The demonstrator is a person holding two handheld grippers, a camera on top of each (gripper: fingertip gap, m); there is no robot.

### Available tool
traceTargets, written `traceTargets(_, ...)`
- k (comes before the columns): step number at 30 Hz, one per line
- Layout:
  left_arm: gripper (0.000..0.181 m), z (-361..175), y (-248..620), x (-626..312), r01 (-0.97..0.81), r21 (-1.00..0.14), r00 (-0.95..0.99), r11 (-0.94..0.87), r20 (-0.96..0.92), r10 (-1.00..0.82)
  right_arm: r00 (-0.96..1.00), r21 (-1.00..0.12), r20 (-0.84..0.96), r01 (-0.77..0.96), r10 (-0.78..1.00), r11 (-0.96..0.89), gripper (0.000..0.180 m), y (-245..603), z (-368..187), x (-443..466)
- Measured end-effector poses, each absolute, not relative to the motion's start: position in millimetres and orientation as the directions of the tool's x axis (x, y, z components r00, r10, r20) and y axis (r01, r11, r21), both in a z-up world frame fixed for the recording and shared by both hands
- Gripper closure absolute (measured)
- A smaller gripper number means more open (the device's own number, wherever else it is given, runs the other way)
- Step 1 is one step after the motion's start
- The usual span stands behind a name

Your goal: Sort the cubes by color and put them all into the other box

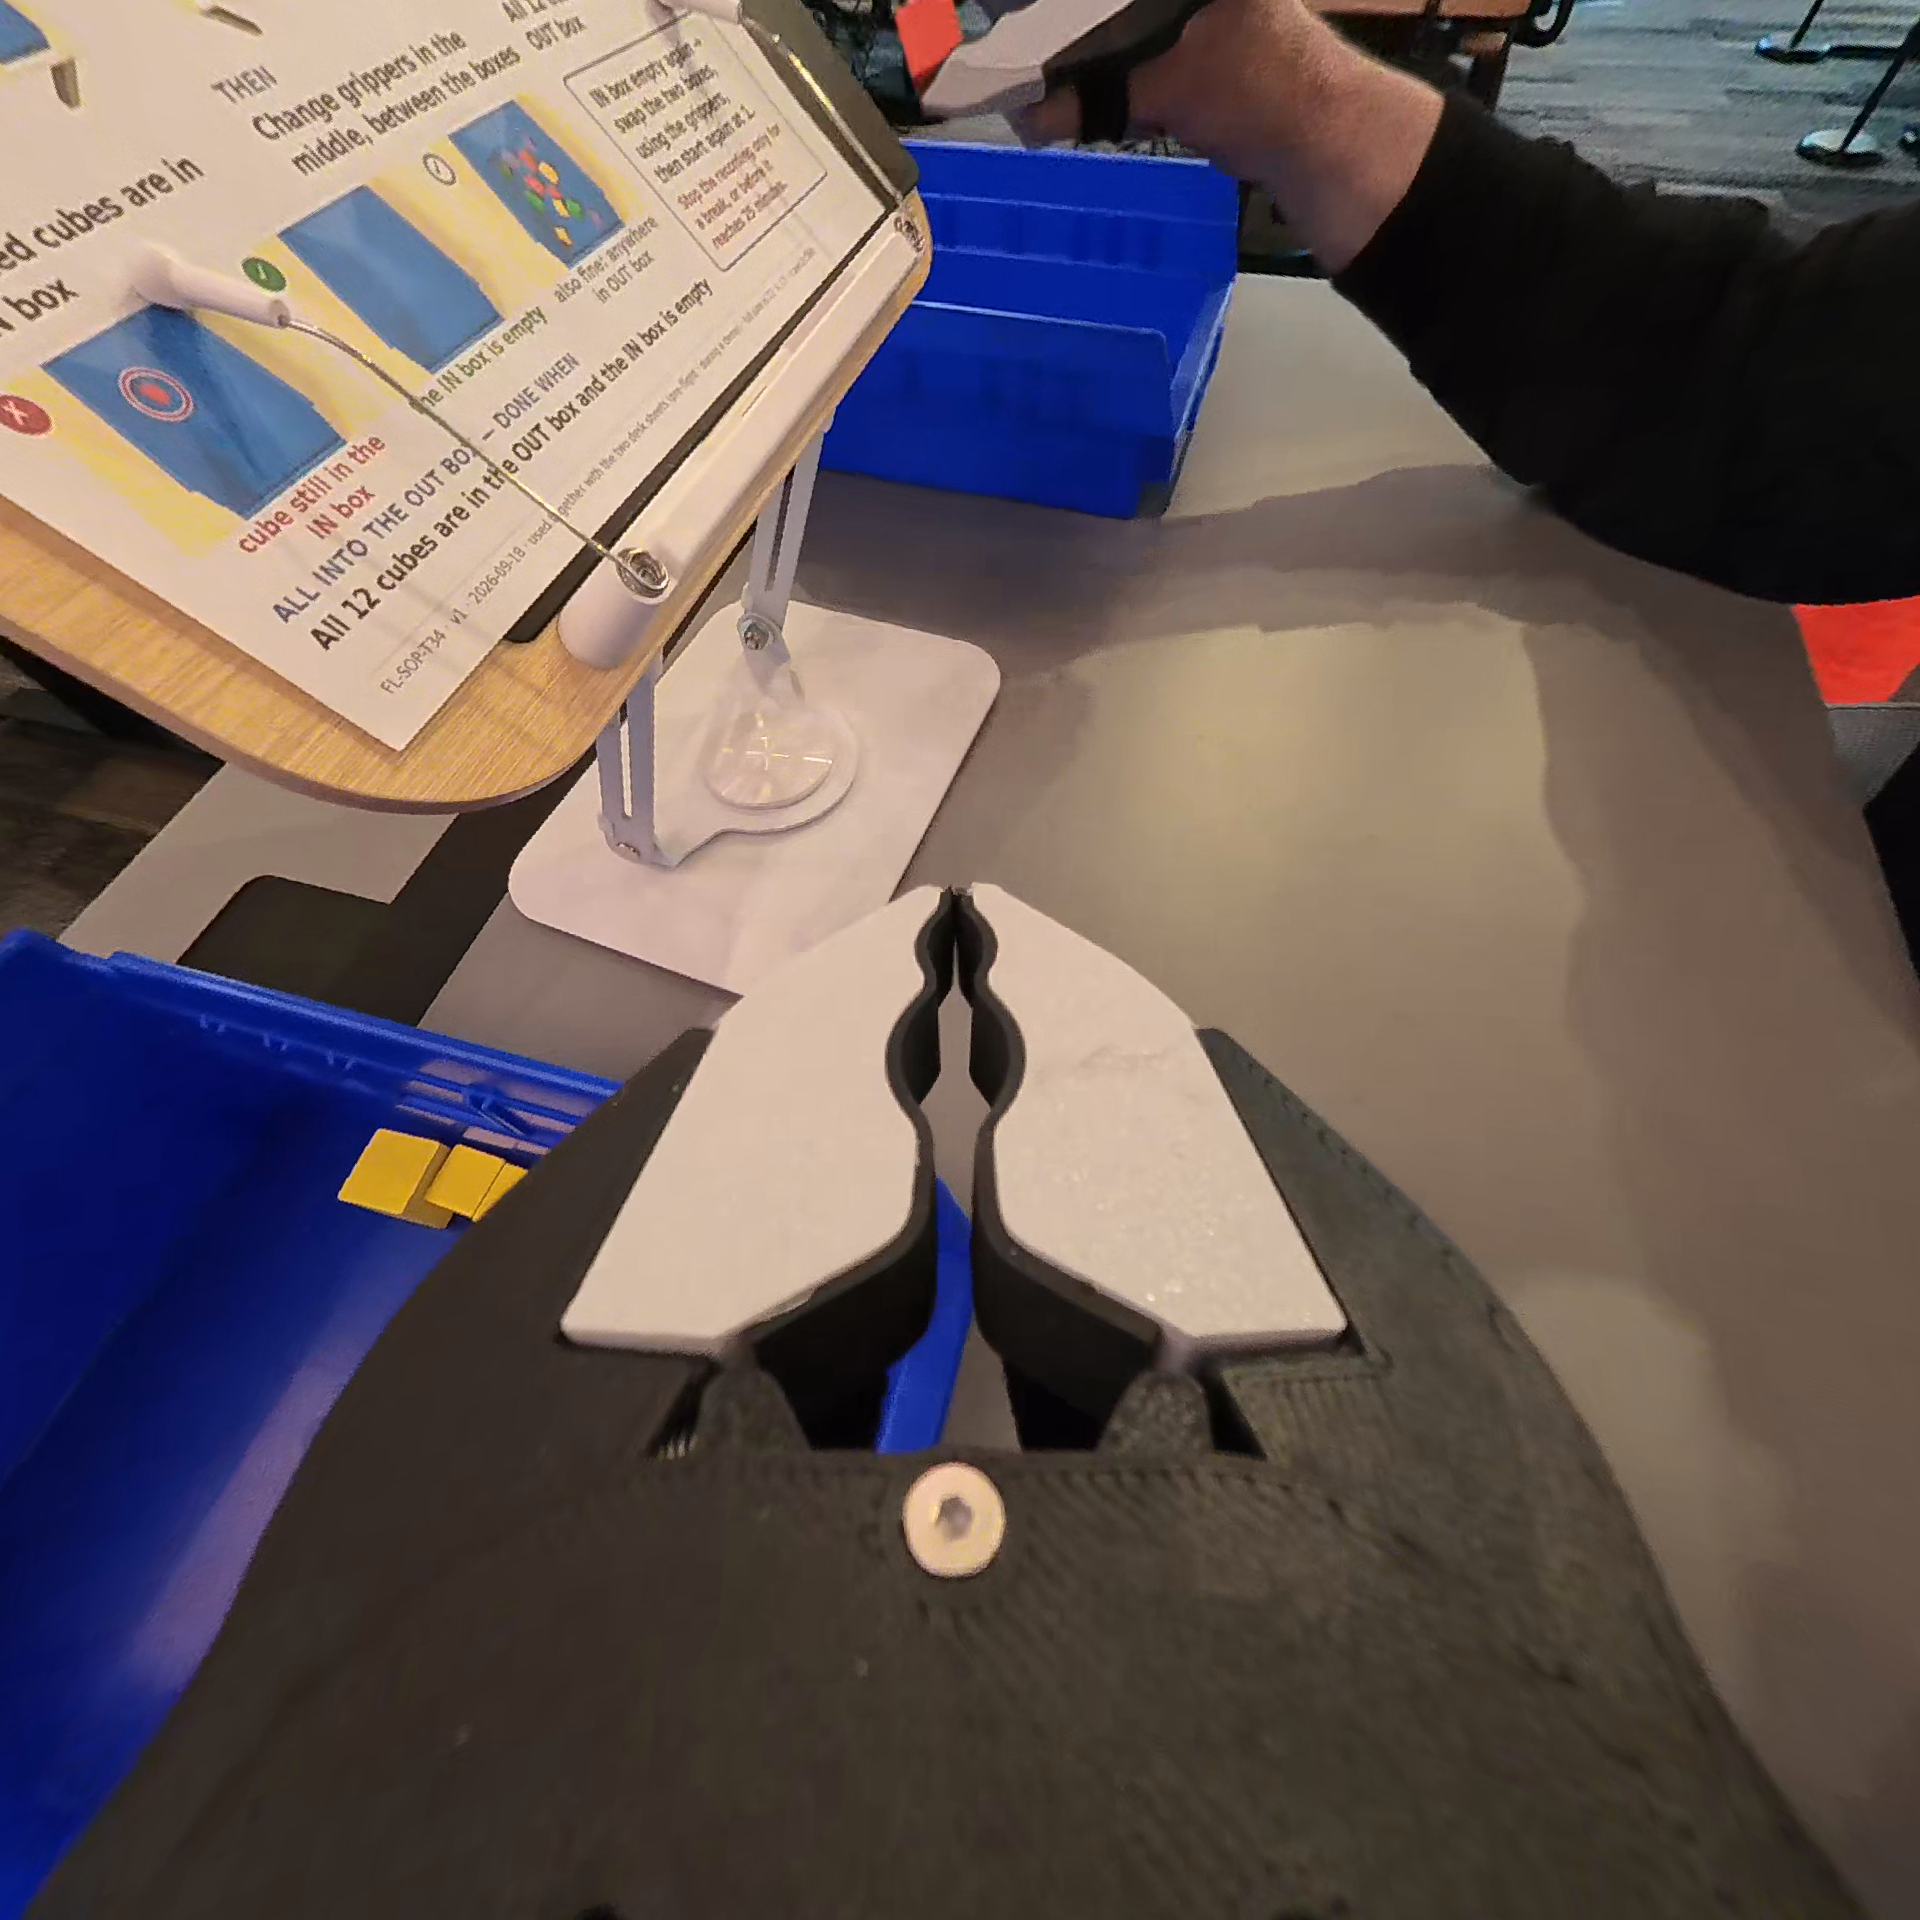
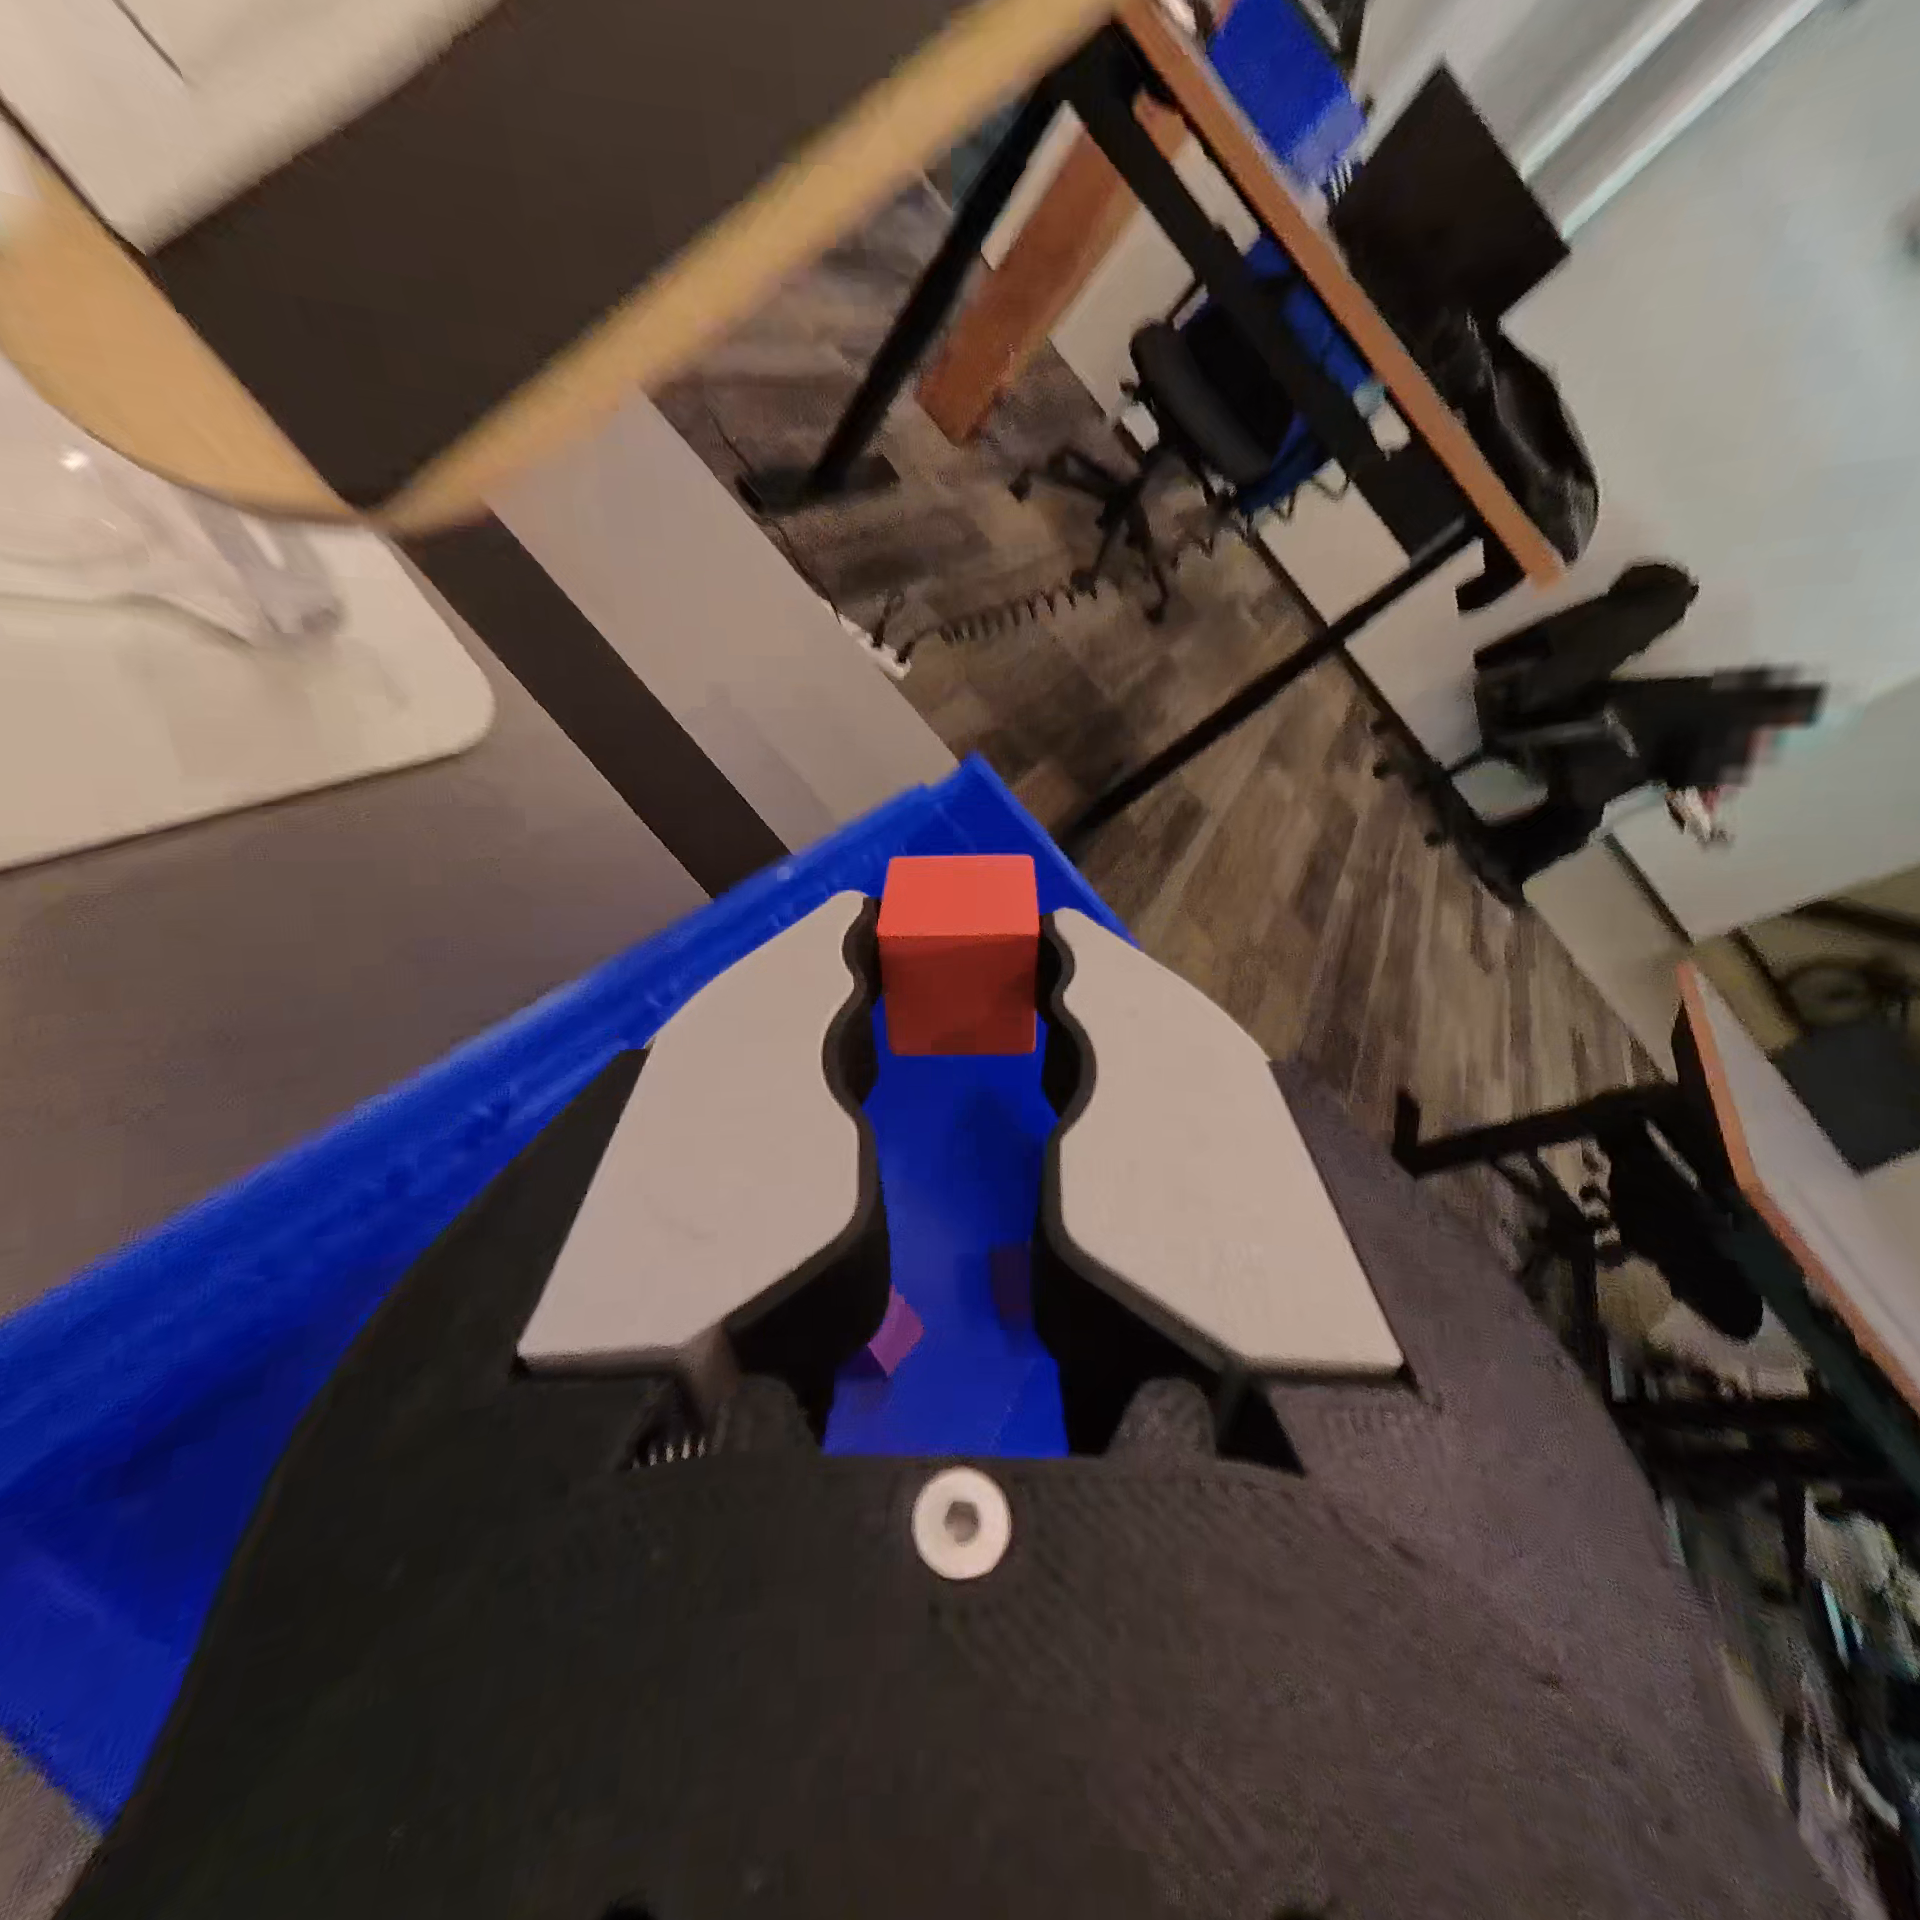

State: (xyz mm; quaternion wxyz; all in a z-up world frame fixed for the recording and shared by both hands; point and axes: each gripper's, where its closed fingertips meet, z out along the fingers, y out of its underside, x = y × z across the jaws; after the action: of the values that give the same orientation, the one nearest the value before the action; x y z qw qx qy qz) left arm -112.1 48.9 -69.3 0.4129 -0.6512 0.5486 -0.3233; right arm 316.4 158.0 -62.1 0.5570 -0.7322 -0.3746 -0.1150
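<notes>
My left gripper (image 1: 956,891) is shut and empty, held over the grey table beside the near blue box (image 1: 187,1195). Yellow cubes (image 1: 436,1179) lie side by side in that box. My right gripper (image 2: 958,914) is shut on a red cube (image 2: 958,951) and holds it above a blue box (image 2: 436,1122). Purple cubes (image 2: 891,1340) lie on that box's floor below. In the left wrist view the right gripper (image 1: 1049,52) shows at the top, in a person's hand above the far blue box (image 1: 1039,343).
A wooden stand (image 1: 312,707) with an instruction sheet (image 1: 395,312) leans over the table on a white base (image 1: 748,831) between the boxes. The person's dark sleeve (image 1: 1662,343) crosses the right side. Desks and chairs (image 2: 1538,727) stand beyond the table edge. Across from one pair of fingers to the other is roughly 45 centimetres.
</notes>
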Motion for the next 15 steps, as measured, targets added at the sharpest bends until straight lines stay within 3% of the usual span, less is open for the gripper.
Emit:
traceTargets(3,0.181,-74.0,51.9,-116.5,-0.468,-0.881,0.207,-0.065,-0.038,-0.978,0.753,-0.733,0.517,0.635,0.406,-0.243,0.151,170.2,-89.2,344.3)
traceTargets(7,0.181,-79.2,56.8,-124.1,-0.474,-0.877,0.232,-0.083,-0.033,-0.972,0.803,-0.737,0.464,0.584,0.374,-0.341,0.128,176.6,-104.7,364.4)
traceTargets(15,0.181,-83.3,64.2,-140.9,-0.473,-0.874,0.280,-0.106,-0.035,-0.959,0.781,-0.758,0.492,0.601,0.384,-0.253,0.145,168.0,-75.4,340.3)
